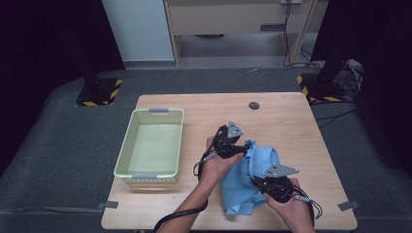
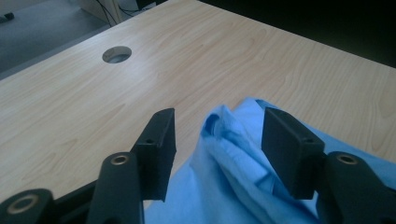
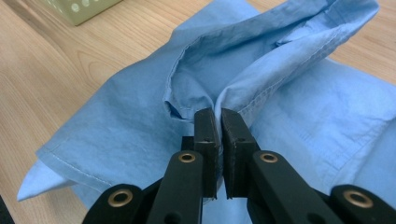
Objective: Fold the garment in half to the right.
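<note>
Right gripper pinching the blue shirt, left gripper wide over its far edge.

Your right gripper (image 3: 218, 154) has its jaws narrowed onto a stitched fold of the blue shirt (image 1: 250, 177), which lies bunched on the near right part of the table (image 1: 291, 126); that pinch lifts the fold into a ridge, probably to give you an edge to work from. Your left gripper (image 2: 217, 149) stands wide, a jaw on either side of a rumpled hem at the shirt's far left edge, apparently lined up for a second hold but not gripping. The pale green basket (image 1: 151, 145) sits empty to the left, well apart from the cloth. A round cable hole (image 1: 253, 105) lies farther off, and nothing stands between the shirt and the basket.
</note>
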Demonstrator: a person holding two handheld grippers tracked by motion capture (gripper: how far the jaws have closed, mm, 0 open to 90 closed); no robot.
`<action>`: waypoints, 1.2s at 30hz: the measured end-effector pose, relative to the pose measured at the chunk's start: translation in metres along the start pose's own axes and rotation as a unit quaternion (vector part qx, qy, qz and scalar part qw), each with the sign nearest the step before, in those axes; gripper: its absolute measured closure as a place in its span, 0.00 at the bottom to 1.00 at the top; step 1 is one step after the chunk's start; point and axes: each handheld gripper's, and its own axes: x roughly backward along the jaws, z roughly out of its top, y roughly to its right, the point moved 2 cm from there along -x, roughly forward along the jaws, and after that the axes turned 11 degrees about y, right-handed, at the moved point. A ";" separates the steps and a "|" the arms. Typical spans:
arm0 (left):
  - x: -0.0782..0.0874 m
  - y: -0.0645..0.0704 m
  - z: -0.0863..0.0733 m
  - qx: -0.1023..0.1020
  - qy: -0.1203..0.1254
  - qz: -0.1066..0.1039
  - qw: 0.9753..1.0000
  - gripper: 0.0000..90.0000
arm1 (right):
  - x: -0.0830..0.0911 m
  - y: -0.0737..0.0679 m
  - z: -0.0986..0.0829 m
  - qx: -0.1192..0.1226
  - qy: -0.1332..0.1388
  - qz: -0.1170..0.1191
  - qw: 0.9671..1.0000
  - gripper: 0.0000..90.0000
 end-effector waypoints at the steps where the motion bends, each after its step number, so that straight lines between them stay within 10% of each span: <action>1: 0.003 0.000 -0.002 -0.001 -0.001 0.000 1.000 0.47 | 0.000 0.000 -0.001 0.000 0.000 -0.001 1.000 0.95; 22: 0.047 0.011 -0.070 0.030 -0.022 0.007 0.999 0.35 | 0.005 0.001 -0.024 -0.013 0.003 -0.010 1.000 0.92; 36: 0.045 0.023 -0.086 -0.006 -0.041 0.013 0.999 0.31 | 0.011 0.005 -0.037 -0.030 0.008 -0.013 0.999 0.92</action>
